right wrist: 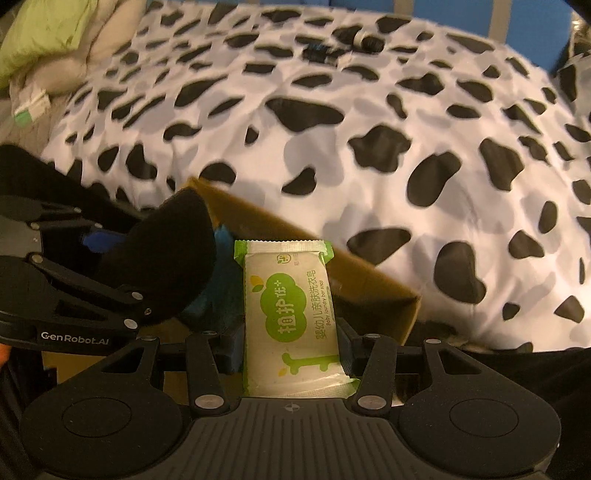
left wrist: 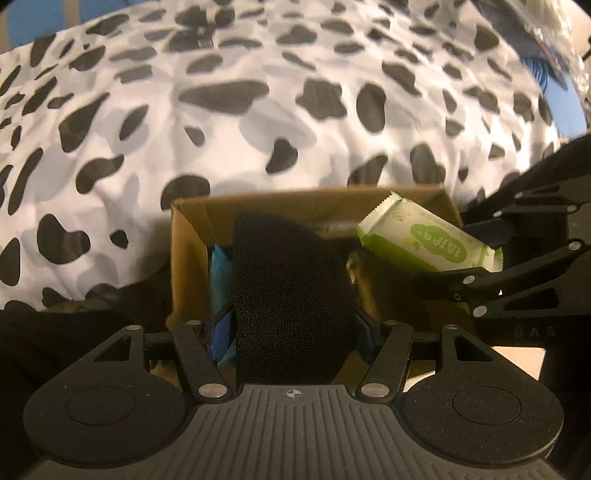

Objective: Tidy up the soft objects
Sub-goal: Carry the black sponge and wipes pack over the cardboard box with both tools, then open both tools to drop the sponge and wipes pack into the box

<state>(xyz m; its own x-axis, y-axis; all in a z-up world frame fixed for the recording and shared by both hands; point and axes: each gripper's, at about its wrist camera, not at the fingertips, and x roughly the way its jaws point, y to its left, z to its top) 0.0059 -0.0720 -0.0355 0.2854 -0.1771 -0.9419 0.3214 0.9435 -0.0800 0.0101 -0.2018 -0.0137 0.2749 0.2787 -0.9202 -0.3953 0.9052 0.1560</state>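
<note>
My left gripper [left wrist: 291, 328] is shut on a black sponge [left wrist: 291, 291] and holds it over an open cardboard box [left wrist: 184, 236]. My right gripper [right wrist: 291, 343] is shut on a green-and-white pack of baby laundry soap [right wrist: 290, 314], held over the same box [right wrist: 369, 284]. In the left wrist view the soap pack [left wrist: 428, 240] and the right gripper [left wrist: 495, 258] show at the box's right side. In the right wrist view the black sponge [right wrist: 173, 254] and the left gripper [right wrist: 99, 266] show on the left. Something blue [left wrist: 221, 269] lies inside the box.
The box sits against a black-and-white cow-print duvet [right wrist: 369, 129] that fills the background. A light green pillow [right wrist: 44, 33] and a small white-green packet [right wrist: 31, 107] lie at the far left. Dark small items [right wrist: 354, 40] rest far back on the duvet.
</note>
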